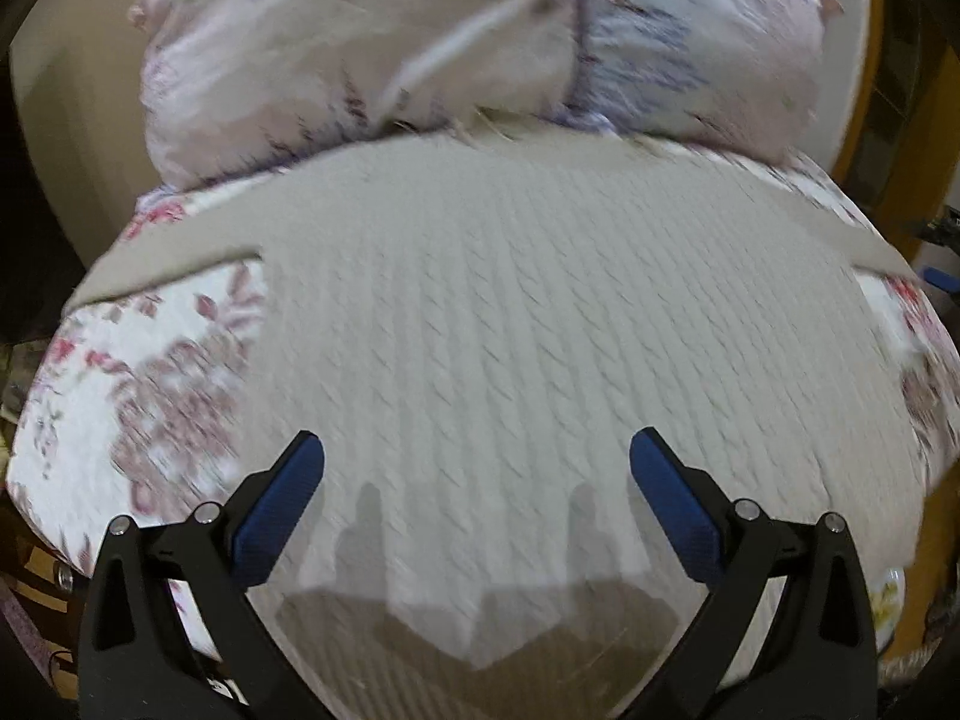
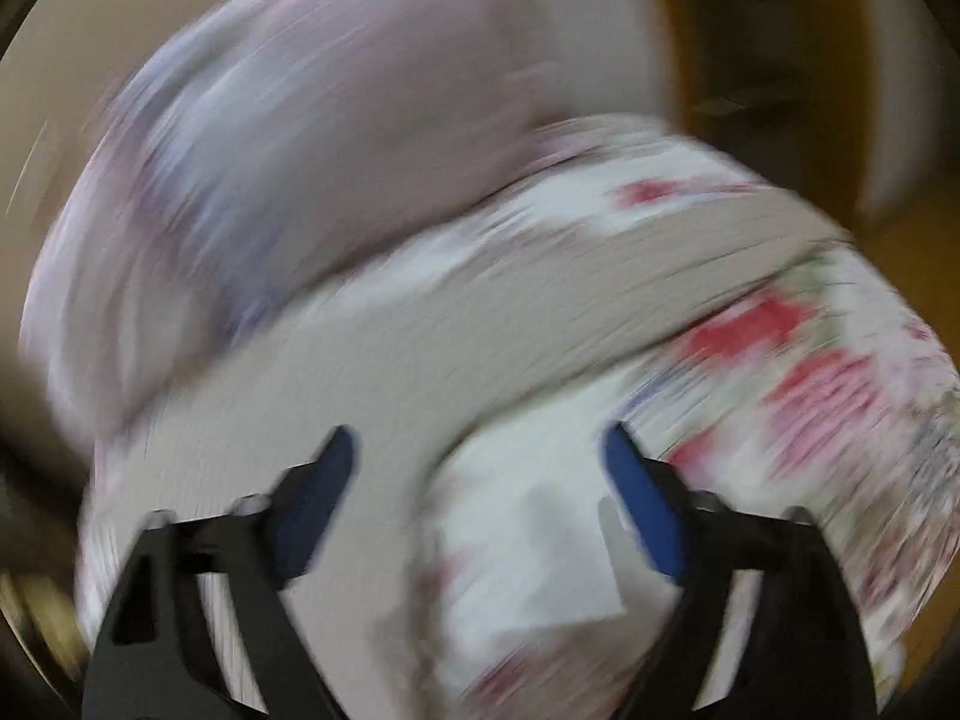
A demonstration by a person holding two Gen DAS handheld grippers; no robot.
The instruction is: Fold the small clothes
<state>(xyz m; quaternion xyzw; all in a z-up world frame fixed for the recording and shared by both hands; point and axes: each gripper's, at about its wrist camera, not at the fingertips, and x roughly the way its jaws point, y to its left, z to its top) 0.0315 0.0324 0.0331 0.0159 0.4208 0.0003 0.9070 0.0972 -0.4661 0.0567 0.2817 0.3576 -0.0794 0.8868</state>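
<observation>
Lying spread flat across the white quilted bedspread with pink and red flowers (image 1: 150, 372), the cream cable-knit sweater (image 1: 510, 330) is filling the middle of the left wrist view, its sleeves reaching out to either side and its neck end sitting just under the pale pink floral pillow (image 1: 420, 60). The left gripper (image 1: 477, 456) is hovering over the knit's near edge with its blue-padded fingers (image 1: 282, 516) standing wide apart and holding nothing.

Going rightward, the right wrist view is heavily smeared. The right gripper (image 2: 480, 450) is likewise showing its fingers spread apart and empty, pointing at the sweater's right sleeve (image 2: 600, 282) where it is stretching across the bedspread. Whether it is touching the fabric cannot be told.

The knit is looking soft, thick and limp, probably light but stretchy, so it is likely sagging when lifted. Pinching a sleeve cuff or a hem corner seems the best hold.
</observation>
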